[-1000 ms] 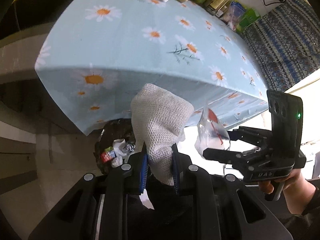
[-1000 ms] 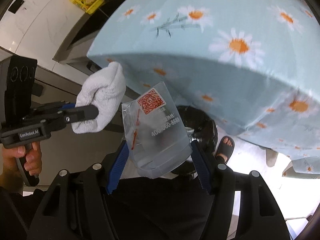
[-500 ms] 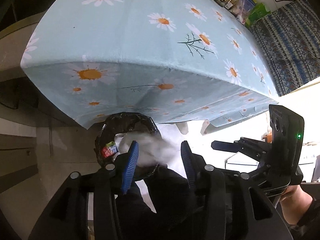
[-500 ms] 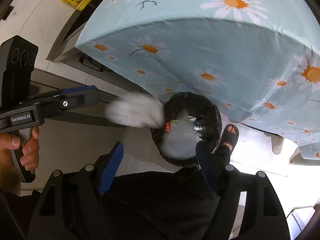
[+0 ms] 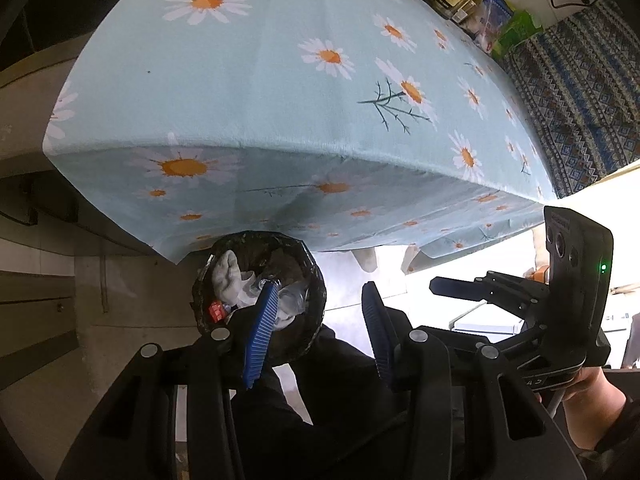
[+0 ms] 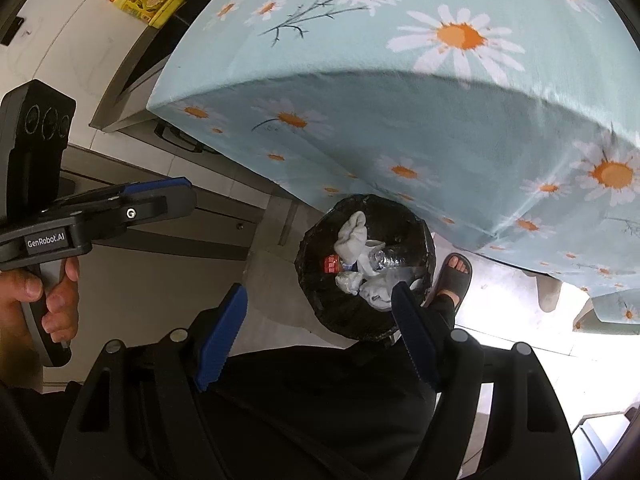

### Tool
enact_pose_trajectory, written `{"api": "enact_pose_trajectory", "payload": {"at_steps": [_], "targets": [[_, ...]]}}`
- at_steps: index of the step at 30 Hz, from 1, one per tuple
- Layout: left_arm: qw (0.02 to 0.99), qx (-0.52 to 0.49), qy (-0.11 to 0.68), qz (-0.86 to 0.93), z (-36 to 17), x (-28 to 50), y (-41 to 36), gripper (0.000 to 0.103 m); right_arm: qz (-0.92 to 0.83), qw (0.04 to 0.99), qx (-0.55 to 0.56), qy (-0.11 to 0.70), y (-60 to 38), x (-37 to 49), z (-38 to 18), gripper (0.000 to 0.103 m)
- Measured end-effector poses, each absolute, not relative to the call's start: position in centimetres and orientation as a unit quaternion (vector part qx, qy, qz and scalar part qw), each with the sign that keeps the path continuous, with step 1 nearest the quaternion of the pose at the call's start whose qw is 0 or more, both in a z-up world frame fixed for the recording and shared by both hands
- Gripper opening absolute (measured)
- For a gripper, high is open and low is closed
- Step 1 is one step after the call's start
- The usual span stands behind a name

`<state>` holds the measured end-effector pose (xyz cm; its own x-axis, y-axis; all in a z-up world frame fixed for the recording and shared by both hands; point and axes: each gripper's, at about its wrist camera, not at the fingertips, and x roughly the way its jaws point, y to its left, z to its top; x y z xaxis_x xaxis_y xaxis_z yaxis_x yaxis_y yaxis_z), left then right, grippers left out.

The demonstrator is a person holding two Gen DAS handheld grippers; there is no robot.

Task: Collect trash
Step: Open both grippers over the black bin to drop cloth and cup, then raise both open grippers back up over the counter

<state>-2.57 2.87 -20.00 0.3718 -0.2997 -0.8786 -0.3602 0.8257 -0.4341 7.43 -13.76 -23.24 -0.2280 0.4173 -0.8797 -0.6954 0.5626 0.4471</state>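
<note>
A round bin lined with a black bag (image 5: 304,280) (image 6: 424,240) stands on the floor under the table's edge. Inside lie a white cloth (image 5: 226,276) (image 6: 352,238), a clear plastic bag (image 5: 292,300) (image 6: 388,260) and a small red wrapper (image 5: 217,311) (image 6: 331,264). My left gripper (image 5: 320,308) is open and empty above the bin; it also shows in the right wrist view (image 6: 172,194). My right gripper (image 6: 320,300) is open and empty above the bin, seen from the side in the left wrist view (image 5: 452,286).
A table with a light blue daisy cloth (image 5: 280,92) (image 6: 440,92) overhangs the bin. Bottles and packets (image 5: 472,0) stand at its far edge. A foot in a sandal (image 6: 452,276) stands beside the bin. Grey cabinets (image 6: 160,248) are at the left.
Both grippers opened. The white cloth dropped from the left gripper and the clear plastic bag from the right gripper, and both now lie in the bin.
</note>
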Motion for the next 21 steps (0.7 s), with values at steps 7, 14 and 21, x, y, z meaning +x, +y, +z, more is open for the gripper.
{"api": "enact_pose_trajectory", "payload": {"at_steps": [7, 14, 21], "targets": [[0.778, -0.297, 0.553, 0.023, -19.2, -3.0, 3.1, 0.042, 0.461, 0.619, -0.112, 0.626, -13.5, 7.4, -22.0, 0.074], [0.798, -0.286, 0.530, 0.026, -16.9, -2.7, 3.2, 0.042, 0.464, 0.636, -0.109, 0.607, -13.3, 8.1, -19.9, 0.075], [0.818, -0.273, 0.506, 0.024, -14.1, -2.0, 3.4, 0.051, 0.470, 0.659, -0.107, 0.577, -13.4, 9.2, -17.1, 0.075]]}}
